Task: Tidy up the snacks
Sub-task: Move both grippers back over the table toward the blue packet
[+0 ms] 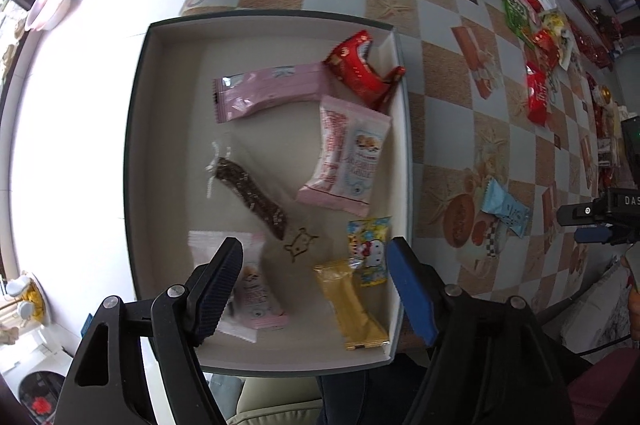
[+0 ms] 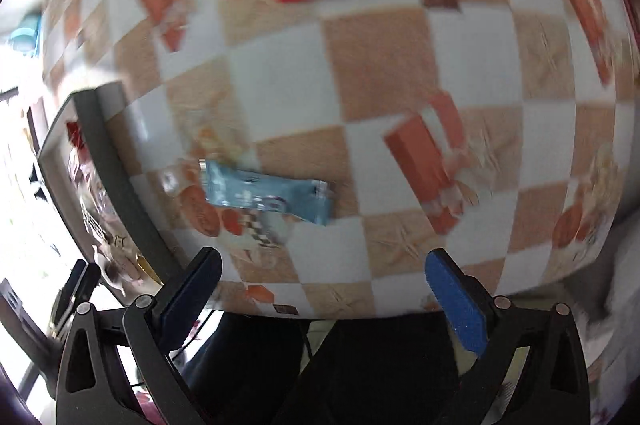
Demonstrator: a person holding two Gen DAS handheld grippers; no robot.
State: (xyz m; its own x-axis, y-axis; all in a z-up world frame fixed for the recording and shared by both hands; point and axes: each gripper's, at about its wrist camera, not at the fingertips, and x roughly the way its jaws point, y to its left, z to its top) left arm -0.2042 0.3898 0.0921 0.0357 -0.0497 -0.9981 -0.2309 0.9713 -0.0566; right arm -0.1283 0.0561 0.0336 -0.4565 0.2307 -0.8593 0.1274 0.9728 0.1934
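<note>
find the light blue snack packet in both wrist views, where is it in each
Left wrist view: the light blue snack packet lies at the right, on the checkered tablecloth, just outside the box.
Right wrist view: it lies left of centre, on the tablecloth, ahead of the open right gripper.
Shared landmark: the box's dark side wall, to the packet's left in both views.

a matt cream cardboard box (image 1: 160, 153) holds glossy plastic-wrapped snacks: a pale pink shiny wrapper (image 1: 268, 91), a crinkled red foil packet (image 1: 360, 69), a metallic gold foil bar (image 1: 352, 305). the worktop's checked tablecloth (image 1: 440, 73) looks smooth with a slight sheen. a light blue plastic sachet (image 2: 266, 191) lies on it.
</note>
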